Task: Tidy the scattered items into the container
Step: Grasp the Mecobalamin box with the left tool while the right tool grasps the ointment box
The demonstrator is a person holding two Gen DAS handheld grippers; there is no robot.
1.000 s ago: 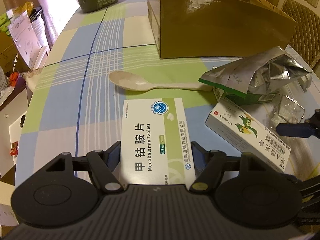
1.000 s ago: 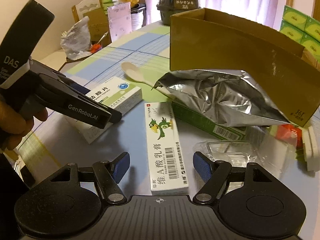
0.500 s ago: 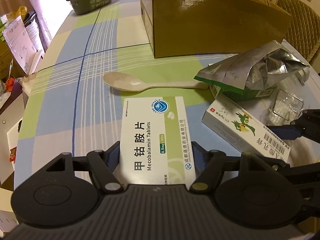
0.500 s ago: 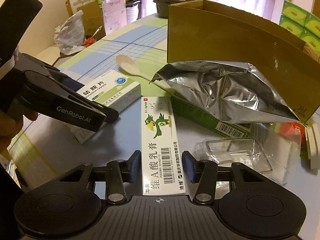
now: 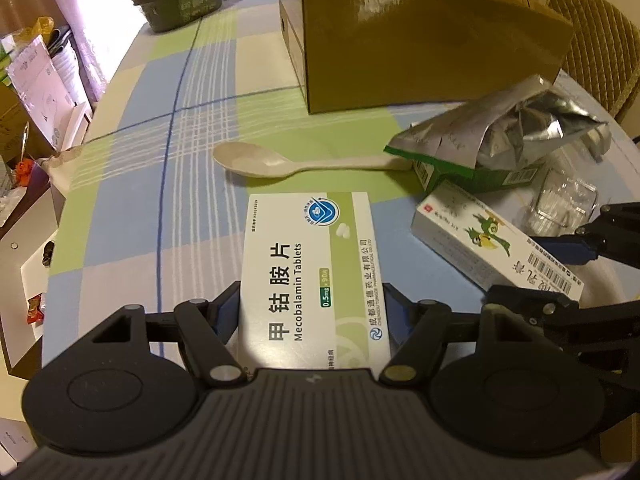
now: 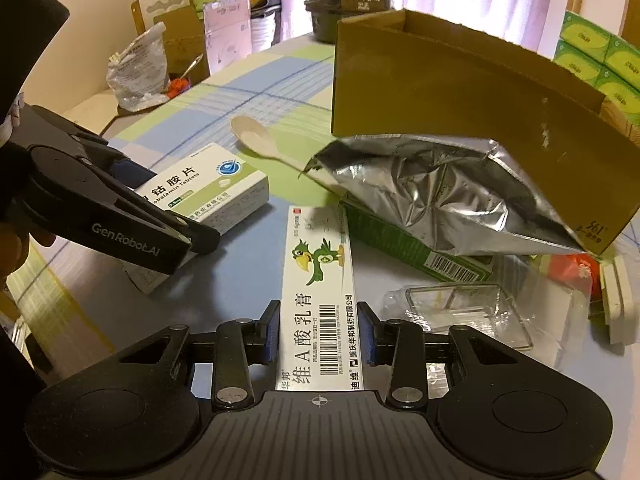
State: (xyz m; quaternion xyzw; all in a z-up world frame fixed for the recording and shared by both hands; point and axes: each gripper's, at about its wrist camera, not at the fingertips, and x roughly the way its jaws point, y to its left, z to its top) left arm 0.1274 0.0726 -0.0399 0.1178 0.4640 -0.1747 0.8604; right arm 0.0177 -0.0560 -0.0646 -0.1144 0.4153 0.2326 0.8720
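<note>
While both grippers sit low over the checked tablecloth, each has its fingers clamped on a box. L gripper, bottom centre of its own view, points fwd along the table, level w/ the cloth; blue pads press both long sides of the white-green tablet box, which lies flat, near end between the fingers, far end toward frame centre. In the right wrist view the same gripper comes in from the left edge, angled down toward centre, w/ a bit of the person's hand behind it at far left.

R gripper, bottom centre of its view, is closed on the narrow parrot box; pads touch both long edges near the barcode end, box runs straight up the frame. Can't tell whether either box is lifted off the cloth.

Cardboard container stands upright at upper right of the right wrist view, open top, well beyond both boxes. Just in front of it: silver foil bag slumped over a green carton. Pale spoon lies mid-frame in the left view, handle tip reaching the foil bag. Clear plastic tray sits right of the parrot box, lower right.
</note>
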